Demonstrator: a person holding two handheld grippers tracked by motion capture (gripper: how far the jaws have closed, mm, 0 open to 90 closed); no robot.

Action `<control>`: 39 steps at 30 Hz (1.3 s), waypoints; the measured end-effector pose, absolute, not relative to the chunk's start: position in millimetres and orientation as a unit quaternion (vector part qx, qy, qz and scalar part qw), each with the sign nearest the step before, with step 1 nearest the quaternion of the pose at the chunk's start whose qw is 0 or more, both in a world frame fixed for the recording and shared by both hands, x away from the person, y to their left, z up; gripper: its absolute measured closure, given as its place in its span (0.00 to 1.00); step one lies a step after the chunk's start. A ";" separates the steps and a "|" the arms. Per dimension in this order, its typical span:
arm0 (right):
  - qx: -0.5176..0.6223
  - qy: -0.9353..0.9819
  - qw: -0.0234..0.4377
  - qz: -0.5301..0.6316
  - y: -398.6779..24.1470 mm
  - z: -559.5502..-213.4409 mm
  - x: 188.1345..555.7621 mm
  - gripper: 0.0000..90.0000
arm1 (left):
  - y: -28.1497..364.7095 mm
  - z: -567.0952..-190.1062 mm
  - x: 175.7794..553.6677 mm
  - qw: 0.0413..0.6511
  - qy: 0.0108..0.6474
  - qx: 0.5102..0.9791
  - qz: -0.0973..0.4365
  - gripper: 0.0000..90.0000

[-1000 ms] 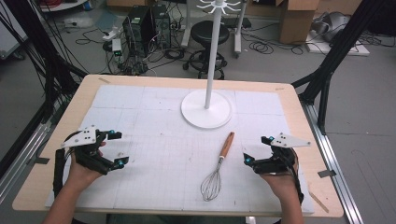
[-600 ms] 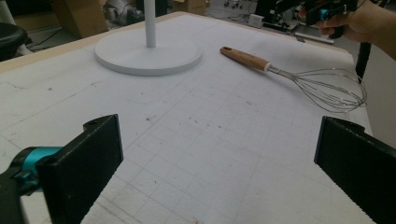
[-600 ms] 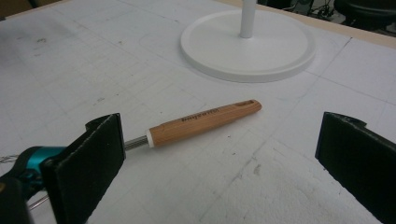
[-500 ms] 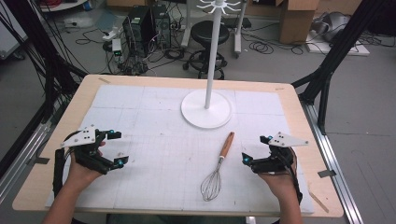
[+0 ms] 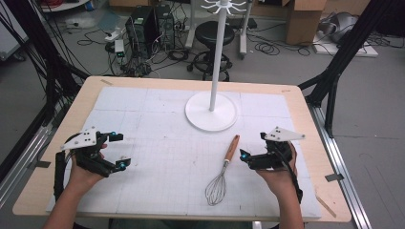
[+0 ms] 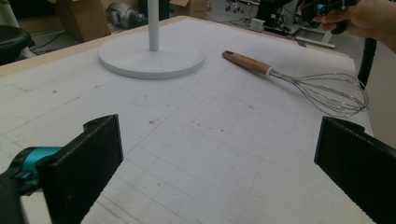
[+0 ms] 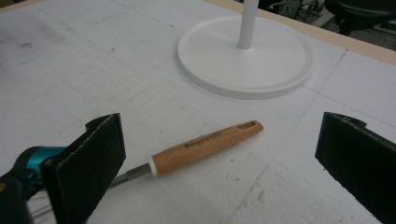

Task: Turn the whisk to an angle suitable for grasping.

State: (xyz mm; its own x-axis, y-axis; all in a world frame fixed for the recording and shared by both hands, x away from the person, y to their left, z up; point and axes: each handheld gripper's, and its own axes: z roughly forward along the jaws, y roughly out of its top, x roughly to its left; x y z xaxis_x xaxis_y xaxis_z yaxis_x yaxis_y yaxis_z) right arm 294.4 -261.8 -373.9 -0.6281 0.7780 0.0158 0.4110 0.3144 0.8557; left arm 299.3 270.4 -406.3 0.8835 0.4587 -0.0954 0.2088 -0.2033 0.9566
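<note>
White gridded mat on tan table — white stand by far edge, whisk wood-brown handle with silver wires, black jaws.

A black stool stands on the floor beyond the table, near computer towers, tangled cables and cardboard boxes.

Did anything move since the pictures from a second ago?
Only a little. The right tool crept slightly left toward the whisk's wooden handle, its jaws wide open with nothing between them. The left tool stayed put, also open and empty. The whisk still lies flat on the white mat, and the white stand has not moved.
</note>
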 end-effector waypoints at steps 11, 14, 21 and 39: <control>0.428 0.791 0.204 0.387 -229.2 -362.6 319.0 0.00 | 270.6 -406.8 300.5 0.593 0.217 0.768 0.105 0.02; 0.439 0.794 0.203 0.368 -222.4 -368.0 324.5 0.00 | 269.8 -407.2 300.4 0.592 0.217 0.769 0.105 0.02; 0.478 0.793 0.196 0.323 -208.7 -382.6 335.2 0.00 | 269.9 -407.2 300.3 0.593 0.216 0.769 0.104 0.02; 0.523 0.801 0.149 0.250 -198.9 -425.8 345.0 0.09 | 269.0 -408.6 301.2 0.590 0.215 0.772 0.101 0.02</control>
